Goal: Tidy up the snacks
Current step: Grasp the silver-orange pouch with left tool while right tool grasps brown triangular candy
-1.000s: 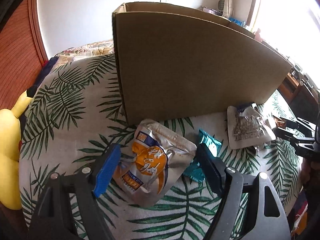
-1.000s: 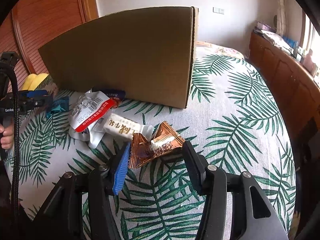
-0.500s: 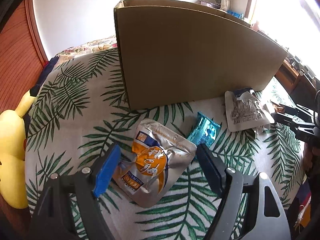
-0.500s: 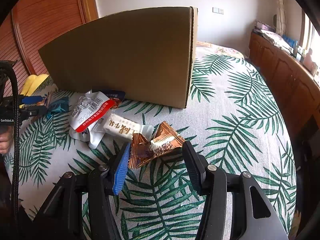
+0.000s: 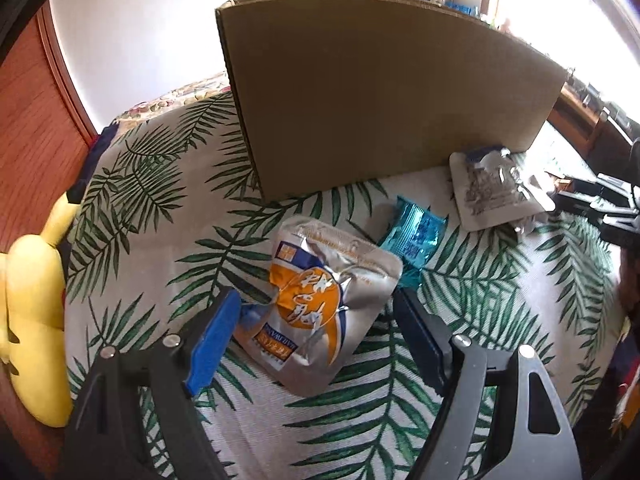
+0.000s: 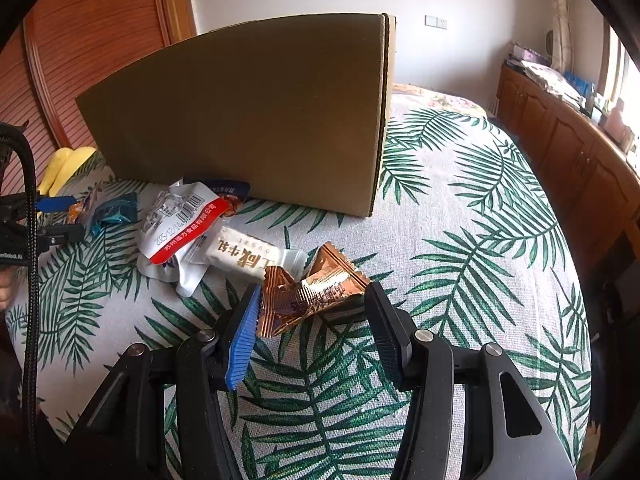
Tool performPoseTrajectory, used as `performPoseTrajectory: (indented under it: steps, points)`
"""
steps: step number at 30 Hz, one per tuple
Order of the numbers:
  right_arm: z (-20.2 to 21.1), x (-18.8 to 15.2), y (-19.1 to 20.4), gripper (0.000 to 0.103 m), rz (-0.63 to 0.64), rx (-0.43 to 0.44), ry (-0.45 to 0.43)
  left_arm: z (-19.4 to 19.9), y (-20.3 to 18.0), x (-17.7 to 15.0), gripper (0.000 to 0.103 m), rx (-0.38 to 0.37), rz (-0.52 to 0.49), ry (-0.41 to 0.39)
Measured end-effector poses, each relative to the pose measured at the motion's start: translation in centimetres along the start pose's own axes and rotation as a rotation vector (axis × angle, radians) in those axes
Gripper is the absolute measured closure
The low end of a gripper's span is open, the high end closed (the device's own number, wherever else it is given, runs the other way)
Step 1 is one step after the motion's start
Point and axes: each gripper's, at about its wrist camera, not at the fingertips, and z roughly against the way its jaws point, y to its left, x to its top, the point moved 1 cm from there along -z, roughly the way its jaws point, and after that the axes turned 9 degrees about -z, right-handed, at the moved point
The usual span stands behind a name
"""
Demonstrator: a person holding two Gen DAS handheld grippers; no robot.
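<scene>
My left gripper (image 5: 316,300) is shut on a silver and orange snack pouch (image 5: 320,300), which is crumpled between the blue pad and the black finger just above the palm-leaf cover (image 5: 160,200). A teal packet (image 5: 416,236) lies just beyond it. My right gripper (image 6: 313,292) is shut on a copper foil snack (image 6: 312,292) low over the cover. Next to it lie a white bar (image 6: 240,256), a red and white pouch (image 6: 180,224) and a dark blue packet (image 6: 228,192). A tall cardboard box (image 6: 248,120) stands behind them, its inside hidden.
A yellow plush toy (image 5: 32,312) lies at the left edge of the bed by a wooden slatted door (image 6: 80,60). Wooden cabinets (image 6: 560,132) line the right wall. The left gripper (image 6: 56,216) shows at the far left of the right wrist view.
My left gripper has rolled a little with the pouch in it, so the teal packet now shows fully beyond the right finger. The right gripper and its snack have not moved.
</scene>
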Motion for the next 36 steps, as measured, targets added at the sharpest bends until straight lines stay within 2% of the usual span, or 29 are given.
performPoseTrajectory:
  steps: [2,5,10,11,17,19,21,25,30,31,34,36]
  points:
    - [0.0,0.0,0.0,0.050,0.000,0.000,0.000,0.0,-0.1,-0.3,0.025,0.011,-0.010,0.002]
    - [0.0,0.0,0.0,0.050,0.001,-0.001,0.000,0.2,0.2,-0.5,0.032,0.006,-0.009,-0.007]
    - [0.0,0.0,-0.1,0.050,0.001,0.000,0.000,1.4,-0.2,-0.8,0.060,0.035,-0.036,-0.062]
    - [0.0,0.0,-0.1,0.050,0.001,-0.002,0.000,1.8,-0.5,-0.7,0.063,0.037,-0.041,-0.076]
    - [-0.1,0.0,0.1,0.049,0.009,-0.011,0.001,1.6,-0.5,0.0,0.062,0.050,-0.046,-0.060]
    - [-0.1,0.0,0.2,0.049,0.012,-0.014,0.001,1.3,-0.4,0.5,0.057,0.043,-0.049,-0.048]
    - [-0.1,0.0,0.3,0.049,0.015,-0.018,0.002,0.8,-0.1,0.8,0.047,0.030,-0.045,-0.033]
    - [-0.1,-0.1,0.4,0.049,0.015,-0.019,0.000,-0.8,0.6,1.8,0.043,0.035,-0.050,-0.001]
    - [0.0,-0.1,0.3,0.049,0.008,-0.012,-0.001,-1.6,1.6,2.5,0.042,-0.012,-0.013,0.005]
    - [0.0,-0.1,0.2,0.049,0.008,-0.012,-0.001,-1.7,1.9,2.5,0.042,-0.032,0.005,0.000]
    - [0.0,-0.1,0.2,0.049,0.008,-0.010,0.000,-1.5,2.4,2.5,0.062,-0.017,0.016,-0.016]
    - [0.0,0.0,0.1,0.049,0.006,-0.006,-0.001,-1.3,2.7,2.4,0.065,-0.026,0.030,-0.020]
